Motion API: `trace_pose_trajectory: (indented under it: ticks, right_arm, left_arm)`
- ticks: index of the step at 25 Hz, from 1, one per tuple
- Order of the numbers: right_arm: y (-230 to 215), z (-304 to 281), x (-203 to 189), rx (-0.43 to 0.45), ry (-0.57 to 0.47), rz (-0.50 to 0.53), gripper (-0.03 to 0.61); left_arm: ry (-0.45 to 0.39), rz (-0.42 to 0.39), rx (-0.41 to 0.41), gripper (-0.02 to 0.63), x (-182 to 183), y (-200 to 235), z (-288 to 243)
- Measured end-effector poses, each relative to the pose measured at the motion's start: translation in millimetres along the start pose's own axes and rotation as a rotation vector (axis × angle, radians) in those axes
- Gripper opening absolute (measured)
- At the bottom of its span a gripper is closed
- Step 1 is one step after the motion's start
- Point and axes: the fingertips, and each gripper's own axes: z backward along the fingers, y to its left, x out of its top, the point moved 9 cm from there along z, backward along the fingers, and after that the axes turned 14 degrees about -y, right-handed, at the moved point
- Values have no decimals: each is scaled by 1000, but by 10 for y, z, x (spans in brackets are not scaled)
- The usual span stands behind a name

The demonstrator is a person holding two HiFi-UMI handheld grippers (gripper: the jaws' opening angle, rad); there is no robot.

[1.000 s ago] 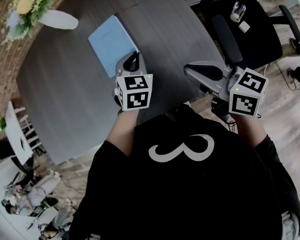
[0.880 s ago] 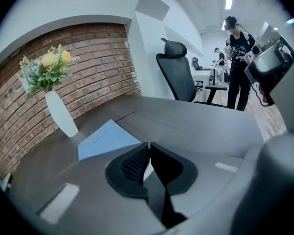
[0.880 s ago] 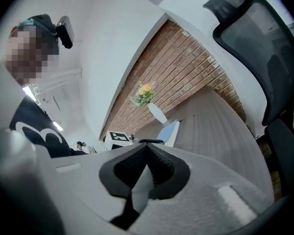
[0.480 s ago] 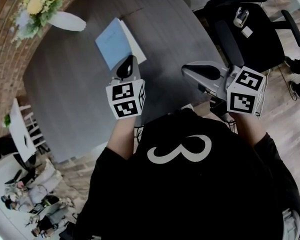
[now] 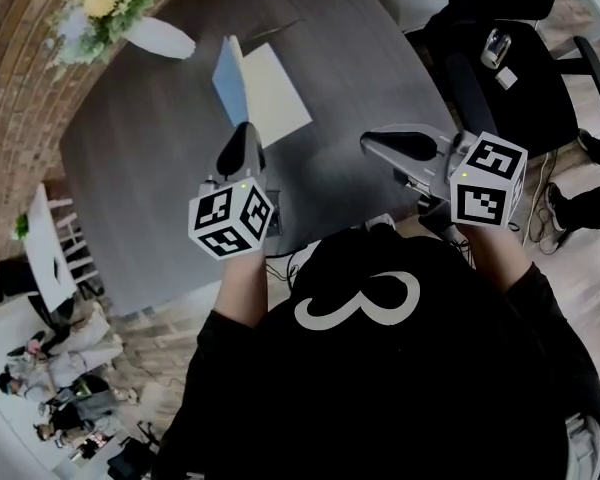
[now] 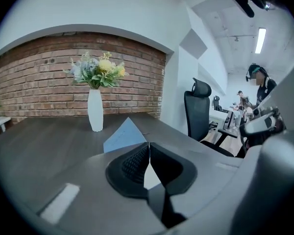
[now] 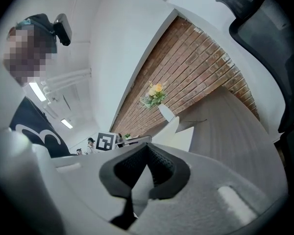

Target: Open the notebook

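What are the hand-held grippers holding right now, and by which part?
The left hand-held gripper pinches the notebook's blue cover by its near edge, holding it raised off the white page. The right hand-held gripper is shut on nothing.

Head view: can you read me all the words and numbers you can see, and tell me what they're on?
"3": a big white number on the person's black shirt.
Marker cubes: only black-and-white square patterns, no letters or numbers.
Notebook cover: plain blue, with no print that can be seen.
Nothing else in this view can be read.
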Motion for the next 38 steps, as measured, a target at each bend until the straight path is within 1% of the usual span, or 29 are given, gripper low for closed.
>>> trace_pose_trajectory:
  ticks: [4, 6, 8, 15, 19, 22, 26, 31, 35, 38]
  right_arm:
    - [-4, -15, -6, 25, 14, 5, 0]
    - [55, -112, -34, 33, 25, 2, 0]
    - [125, -228, -71, 43, 36, -3, 0]
    - [243, -444, -156, 76, 80, -9, 0]
    - [334, -578, -188, 86, 92, -4, 0]
    - [447, -727, -231, 89, 96, -2, 0]
    - [538, -820, -275, 87, 101, 0, 0]
    - [567, -940, -350, 75, 113, 12, 0]
    - [510, -1081, -461, 63, 139, 25, 0]
    - [496, -1162, -527, 60, 151, 19, 0]
  left_arm:
    - [-49, 35, 26, 29, 13, 6, 96]
    - [-63, 63, 40, 29, 31, 106, 183]
    - [-72, 93, 54, 29, 46, 229, 269]
    - [-81, 204, 115, 28, -31, 459, 470]
    - [-77, 201, 111, 28, -22, 556, 541]
    - [-82, 228, 111, 28, 13, 712, 603]
    - [-103, 346, 136, 28, 1, 926, 704]
    - [-106, 502, 172, 28, -143, 1170, 836]
    - [-117, 546, 177, 28, -157, 1297, 881]
    - [-125, 559, 182, 28, -187, 1375, 909]
